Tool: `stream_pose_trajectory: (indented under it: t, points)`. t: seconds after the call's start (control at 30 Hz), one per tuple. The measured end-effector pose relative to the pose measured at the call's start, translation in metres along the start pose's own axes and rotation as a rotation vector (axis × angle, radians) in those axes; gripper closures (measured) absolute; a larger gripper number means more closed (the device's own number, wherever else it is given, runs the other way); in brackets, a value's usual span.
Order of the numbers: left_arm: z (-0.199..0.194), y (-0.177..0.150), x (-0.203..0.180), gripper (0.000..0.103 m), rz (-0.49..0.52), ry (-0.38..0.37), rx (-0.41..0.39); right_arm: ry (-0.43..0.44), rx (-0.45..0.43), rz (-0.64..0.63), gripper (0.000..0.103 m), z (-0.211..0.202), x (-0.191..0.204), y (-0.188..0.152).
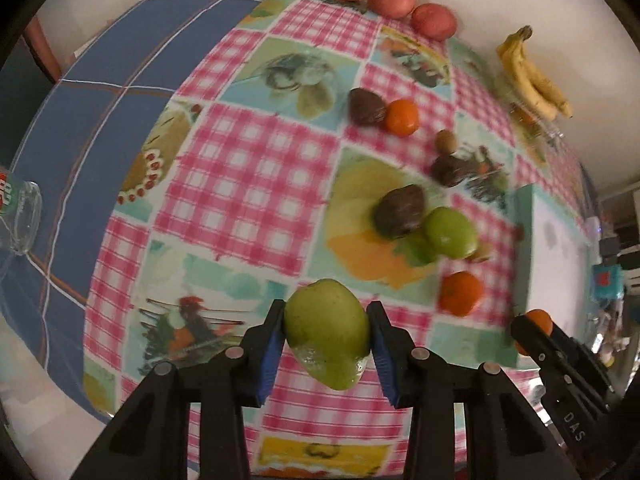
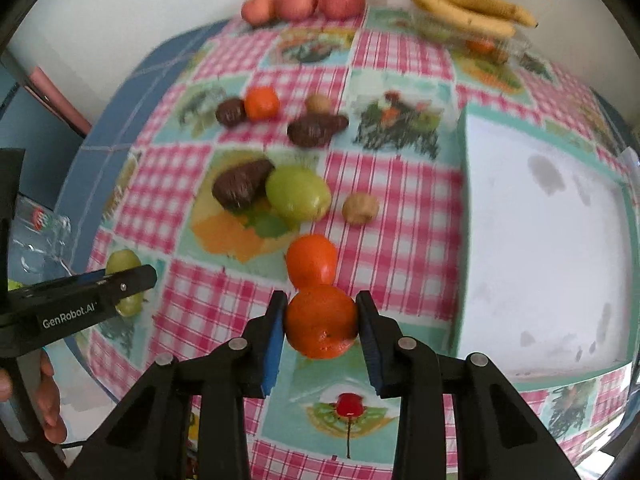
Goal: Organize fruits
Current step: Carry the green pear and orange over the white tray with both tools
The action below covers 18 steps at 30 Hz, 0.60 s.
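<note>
Green pear (image 1: 326, 334) is sitting pinched in the left gripper (image 1: 326, 336), low over the checked cloth (image 1: 240, 184). Only the right view is showing the right gripper (image 2: 321, 322) squeezing an orange (image 2: 321, 322), with a second orange (image 2: 312, 264) just beyond at 12 o'clock. A white tray (image 2: 540, 272) is lying at 3 o'clock, leaving open cloth at 10 o'clock.

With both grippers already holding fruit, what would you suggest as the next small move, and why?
Probably carry the right gripper, shut on an orange, toward the loose orange just ahead and set it beside it. The red apples already sit in a row, so grouping by kind seems intended. The left gripper can hold its green mango meanwhile.
</note>
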<state>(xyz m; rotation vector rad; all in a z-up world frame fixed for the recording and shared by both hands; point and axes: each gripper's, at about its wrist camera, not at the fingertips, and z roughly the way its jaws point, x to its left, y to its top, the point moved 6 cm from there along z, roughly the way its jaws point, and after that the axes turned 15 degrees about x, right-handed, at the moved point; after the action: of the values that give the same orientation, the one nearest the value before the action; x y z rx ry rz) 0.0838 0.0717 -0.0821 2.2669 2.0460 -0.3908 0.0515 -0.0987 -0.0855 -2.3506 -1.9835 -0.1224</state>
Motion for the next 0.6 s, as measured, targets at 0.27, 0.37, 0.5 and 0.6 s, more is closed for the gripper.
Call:
stream_pose_trajectory:
  t: [0.27,0.37,0.5,0.6]
  points:
    - [-0.003,0.003,-0.063,0.060,0.082,-0.038,-0.033,0.022,-0.047,0.110,0.066,-0.028,-0.041,0.009]
    - [0.004,0.002,-0.099,0.060,0.126,-0.050,-0.028,-0.039,-0.062,0.194,0.066,-0.030,-0.083,0.010]
    - [0.018,0.000,-0.151,0.060,0.202,-0.066,-0.014,-0.052,-0.056,0.327,0.066,-0.031,-0.136,0.004]
    - [0.027,-0.003,-0.187,0.060,0.254,-0.077,-0.005,-0.039,-0.068,0.405,0.066,-0.034,-0.168,0.000]
